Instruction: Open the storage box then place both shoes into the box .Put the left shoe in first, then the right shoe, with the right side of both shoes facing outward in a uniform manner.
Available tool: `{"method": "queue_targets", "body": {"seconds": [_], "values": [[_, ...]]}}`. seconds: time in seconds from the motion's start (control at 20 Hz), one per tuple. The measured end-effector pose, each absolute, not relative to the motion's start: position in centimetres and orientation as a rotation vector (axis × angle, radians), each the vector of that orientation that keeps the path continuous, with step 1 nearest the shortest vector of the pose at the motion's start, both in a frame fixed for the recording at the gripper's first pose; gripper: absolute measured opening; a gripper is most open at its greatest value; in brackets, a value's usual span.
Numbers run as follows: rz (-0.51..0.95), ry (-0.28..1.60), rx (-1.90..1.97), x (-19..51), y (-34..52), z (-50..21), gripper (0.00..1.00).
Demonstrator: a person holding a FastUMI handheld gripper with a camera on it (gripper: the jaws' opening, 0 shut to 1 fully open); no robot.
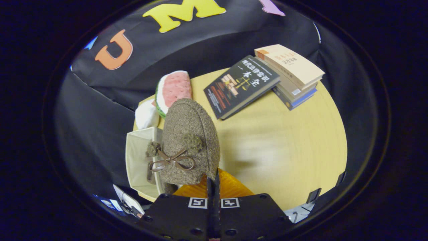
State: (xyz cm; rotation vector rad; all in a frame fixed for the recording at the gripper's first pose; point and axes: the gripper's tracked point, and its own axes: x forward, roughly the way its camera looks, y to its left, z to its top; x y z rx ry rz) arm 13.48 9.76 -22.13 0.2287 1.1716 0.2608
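A brown fuzzy shoe with a leather bow and two pom-poms hangs lifted just ahead of my fingers, toe pointing away, its orange lining showing near them. My gripper is shut on the shoe's rear rim, its fingers almost together. The beige fabric storage box stands open on the table's left edge, just left of and partly behind the shoe. The shoe hides part of the box's inside.
The round wooden table carries a black book and a stack of books at the back right. A watermelon-slice plush and a white plush lie beyond the box.
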Motion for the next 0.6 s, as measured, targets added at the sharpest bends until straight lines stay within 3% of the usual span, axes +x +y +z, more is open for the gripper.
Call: {"method": "queue_targets", "body": {"seconds": [0.25, 0.6], "values": [[0.337, 1.170, 0.158, 11.9, 18.6, -20.3, 0.00], [0.404, 1.226, 0.128, 9.5, 29.2, -22.9, 0.00]]}}
